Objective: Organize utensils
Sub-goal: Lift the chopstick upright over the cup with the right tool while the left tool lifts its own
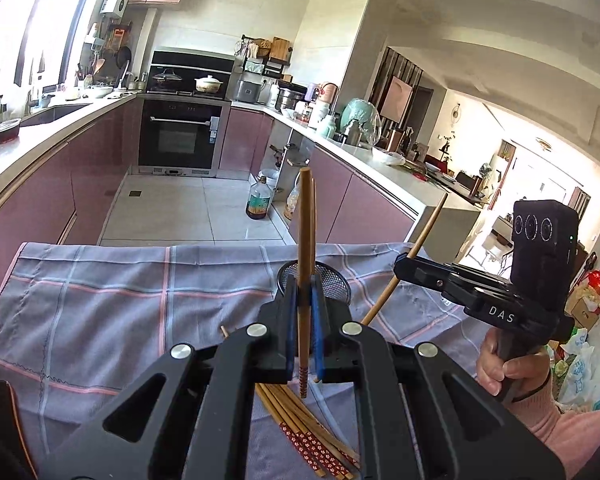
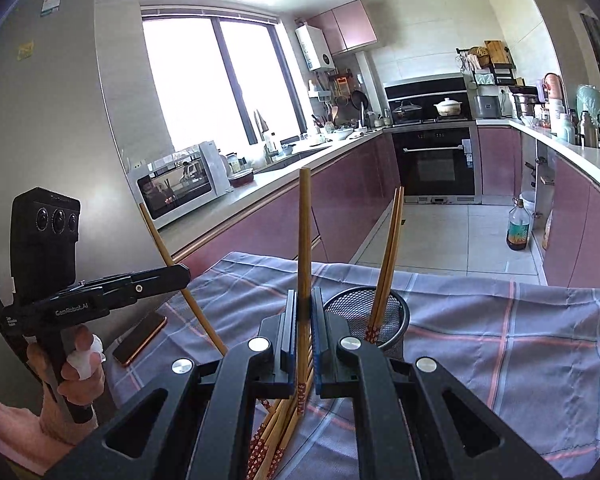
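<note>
A sunlit kitchen with mauve cabinets is spreading out beyond the jaws.

A plaid cloth (image 1: 100,300) is lying under and ahead of the jaws, draping over the table's far edge. Straight past the jaws a built-in oven (image 1: 180,136) is sitting under a hob, where a lidded pot (image 1: 209,83) is standing. A bottle of dark oil (image 1: 259,200) is standing on the tiled floor just beyond the cloth. In the right wrist view, a phone (image 2: 140,338) is lying on the cloth left of the jaws, and a countertop oven (image 2: 180,184) is sitting farther off by the bright window (image 2: 212,80).
</note>
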